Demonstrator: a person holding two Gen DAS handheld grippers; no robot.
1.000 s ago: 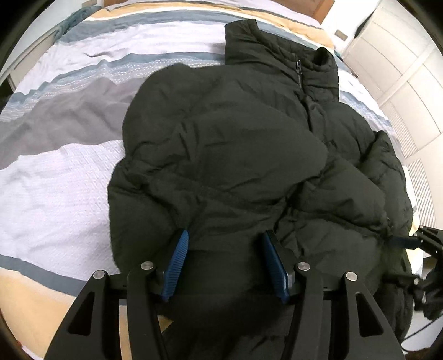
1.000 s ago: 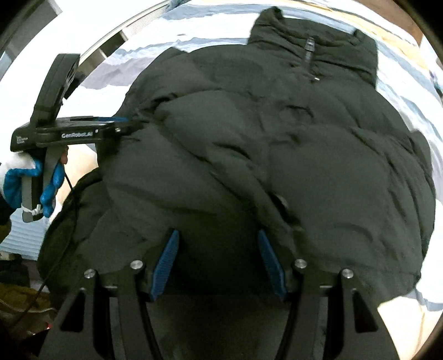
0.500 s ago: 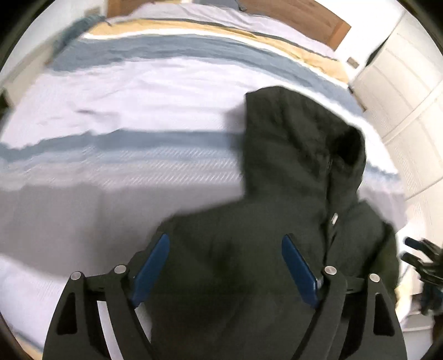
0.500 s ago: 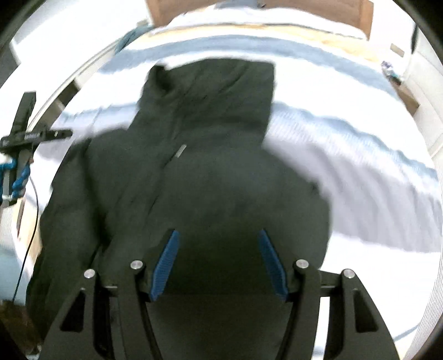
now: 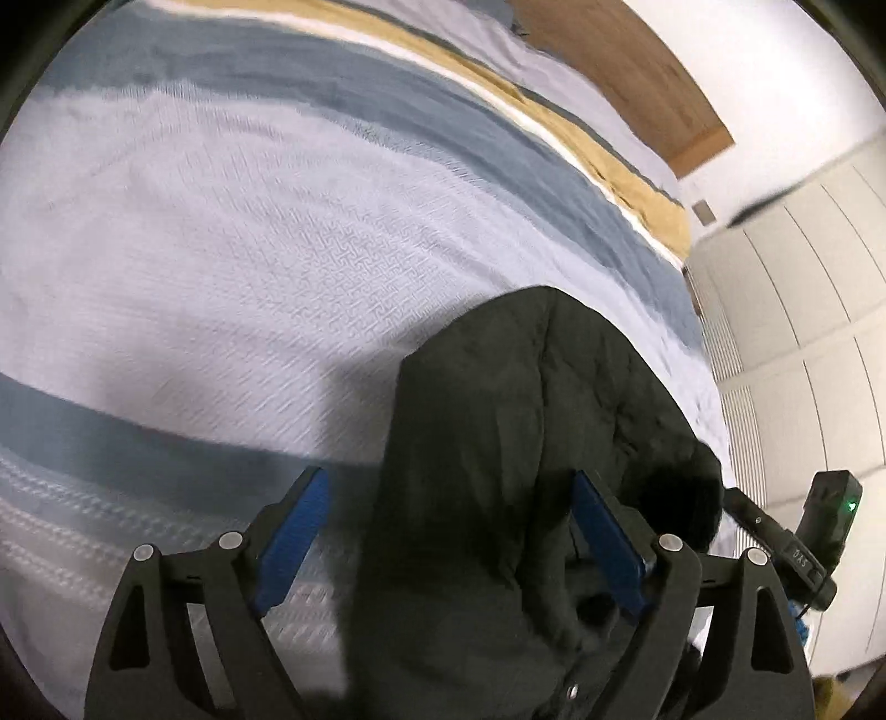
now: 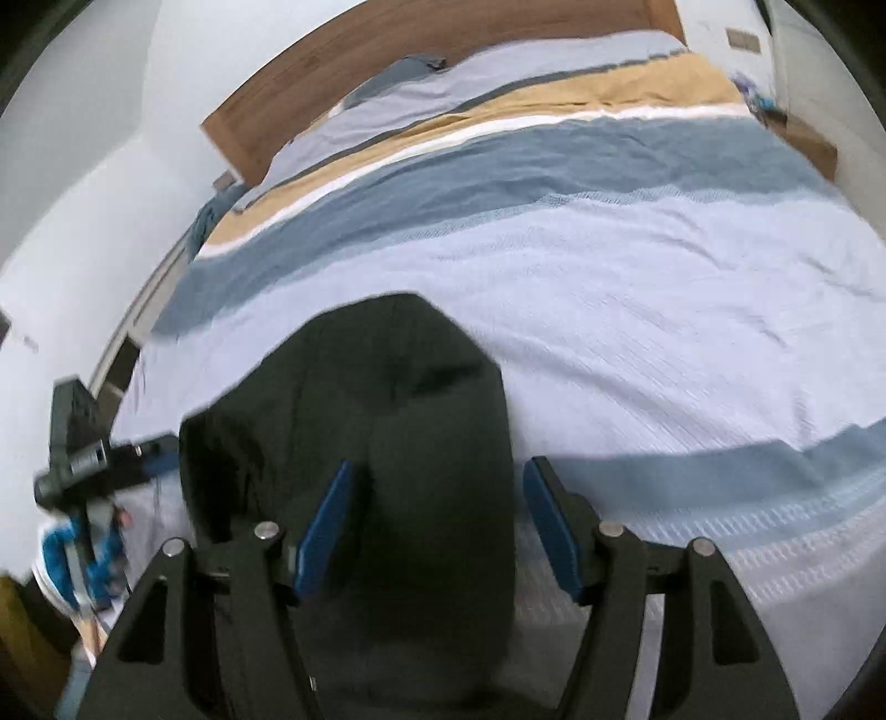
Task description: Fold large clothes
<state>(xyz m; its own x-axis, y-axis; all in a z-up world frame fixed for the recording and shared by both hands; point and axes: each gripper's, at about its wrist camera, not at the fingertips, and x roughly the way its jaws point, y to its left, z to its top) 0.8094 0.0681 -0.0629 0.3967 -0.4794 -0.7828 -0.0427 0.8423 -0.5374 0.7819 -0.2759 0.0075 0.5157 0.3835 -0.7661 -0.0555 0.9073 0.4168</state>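
A dark puffy jacket (image 5: 498, 443) lies bunched on the striped bedspread (image 5: 249, 249), running from the middle of the left wrist view down to its bottom edge. My left gripper (image 5: 448, 531) straddles it, jaws opening. The left pad (image 5: 293, 531) stands clear over the bedspread and the right pad (image 5: 603, 537) is against the fabric. In the right wrist view a rounded fold of the jacket (image 6: 421, 415) sits between the pads of my right gripper (image 6: 437, 526). Those jaws are opening too, and a sliver of bedspread shows beside the right pad (image 6: 554, 526).
A wooden headboard (image 6: 432, 50) closes the far end of the bed. White wardrobe doors (image 5: 803, 332) stand along the right. The right gripper's body (image 5: 797, 543) shows at the left wrist view's edge. The left gripper's body (image 6: 83, 459), held by a gloved hand (image 6: 66, 554), shows at the other view's left.
Both grippers swept up the bed toward the headboard, dragging the jacket's lower part with them. The spread-out jacket now shows as a narrow bunched mass. The left jaws widened off the fabric.
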